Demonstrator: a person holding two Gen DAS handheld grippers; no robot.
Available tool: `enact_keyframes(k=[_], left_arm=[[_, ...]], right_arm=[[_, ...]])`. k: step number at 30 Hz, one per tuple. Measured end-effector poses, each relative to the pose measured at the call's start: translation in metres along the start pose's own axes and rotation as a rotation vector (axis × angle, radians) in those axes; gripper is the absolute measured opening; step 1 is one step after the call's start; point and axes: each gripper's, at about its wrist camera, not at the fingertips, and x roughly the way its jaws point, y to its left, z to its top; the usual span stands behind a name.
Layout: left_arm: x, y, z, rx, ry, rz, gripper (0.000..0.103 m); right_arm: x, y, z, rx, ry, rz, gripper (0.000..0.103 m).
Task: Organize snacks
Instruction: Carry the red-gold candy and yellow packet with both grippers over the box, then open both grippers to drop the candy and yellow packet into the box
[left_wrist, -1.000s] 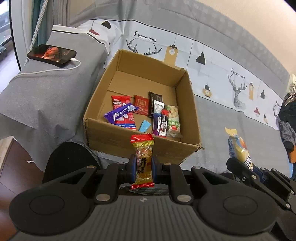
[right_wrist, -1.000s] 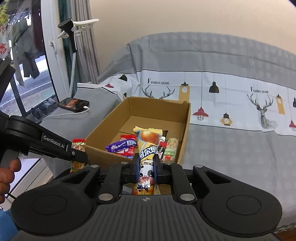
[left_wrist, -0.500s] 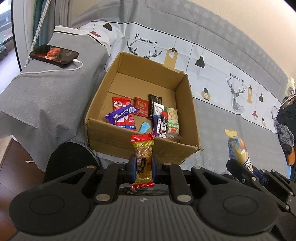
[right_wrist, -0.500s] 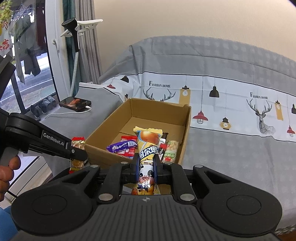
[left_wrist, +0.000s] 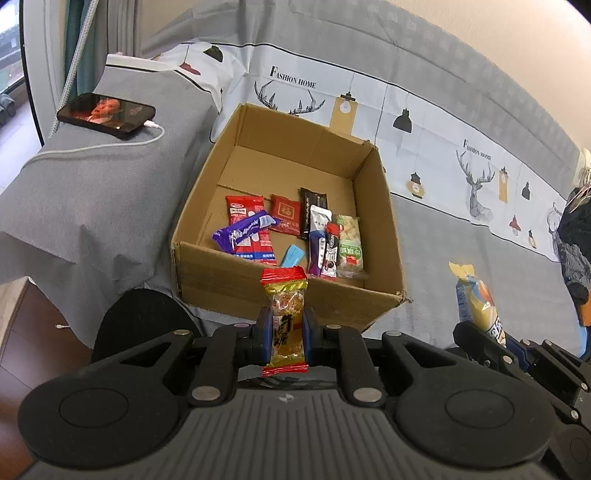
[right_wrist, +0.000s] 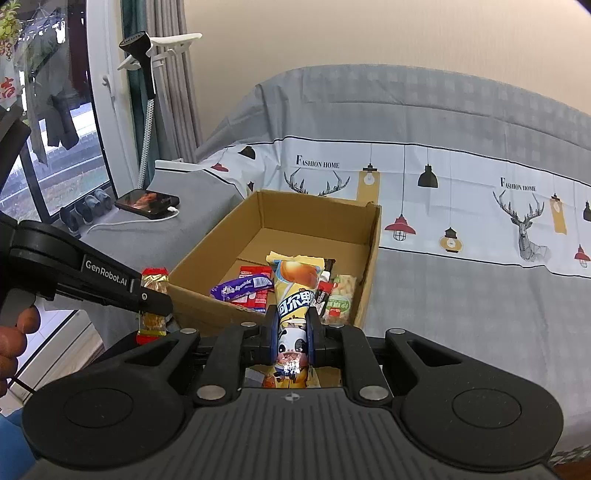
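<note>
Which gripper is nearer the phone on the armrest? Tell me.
Left. The left gripper holds its snack before the box's near wall, on the phone's side; the right gripper sits farther off, beyond it.

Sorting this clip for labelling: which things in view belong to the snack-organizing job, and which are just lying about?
Job:
- brown cardboard box with snack packets inside
- gold peanut packet with red ends, in the left gripper
- yellow cone-shaped snack pack, in the right gripper

Lying about:
- black smartphone with white charging cable
- garment steamer
- shoes by the window
</note>
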Motion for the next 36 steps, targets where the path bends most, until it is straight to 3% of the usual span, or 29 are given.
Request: enact_keyframes(k=[16, 29, 36], left_arm=[[0.030, 0.001, 0.030, 0.040, 0.029, 0.032, 0.017], [0.093, -0.006, 0.094, 0.131, 0.035, 0.073, 0.018], [0.135, -0.003, 0.118, 0.154, 0.068, 0.087, 0.018]], right_arm=[[0.039, -0.009, 0.014, 0.030, 0.069, -0.005, 0.015], [0.122, -0.029, 0.050, 0.062, 0.106, 0.001, 0.015], [0.173, -0.041, 0.053, 0.090, 0.160, -0.010, 0.015]])
